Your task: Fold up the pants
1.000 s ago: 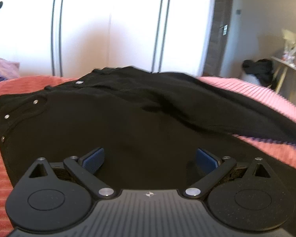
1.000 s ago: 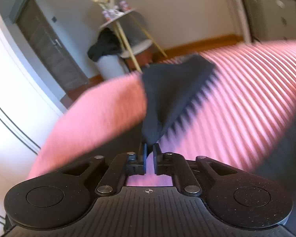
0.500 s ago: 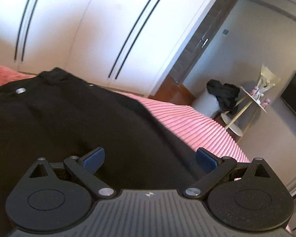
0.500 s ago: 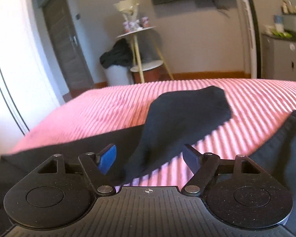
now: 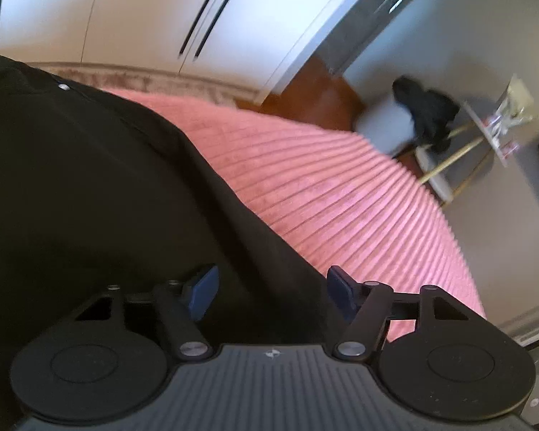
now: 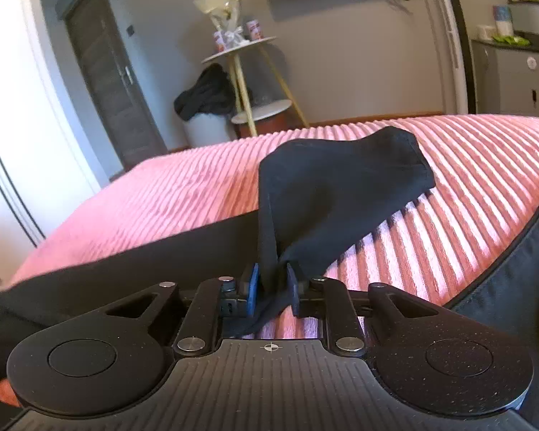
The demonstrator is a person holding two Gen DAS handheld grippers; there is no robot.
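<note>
We find the black pants (image 5: pixel 100 186) spread on the pink ribbed bed (image 5: pixel 341 186), the waist end with its metal rivet lying toward the bed edge that faces the white wardrobe (image 5: pixel 133 10). One leg end (image 6: pixel 341 179) stands raised off the bed surface, pinched at its fold by the right gripper (image 6: pixel 272 289), whose jaws are closed on the cloth. The left gripper (image 5: pixel 272 292) hovers low over the pants near their side edge, jaws apart and holding nothing.

We judge the step in hand to be the taking up of a leg for a fold; the fold itself is not yet laid. The next move calls for a second hold by the left gripper on the same leg, so the cloth travels flat and does not twist.

Beyond the bed stand a small round side table (image 6: pixel 240 48), a dark garment on a white bin (image 6: pixel 206 98) and a door (image 6: pixel 104 82). We can read no brand, label or writing.
</note>
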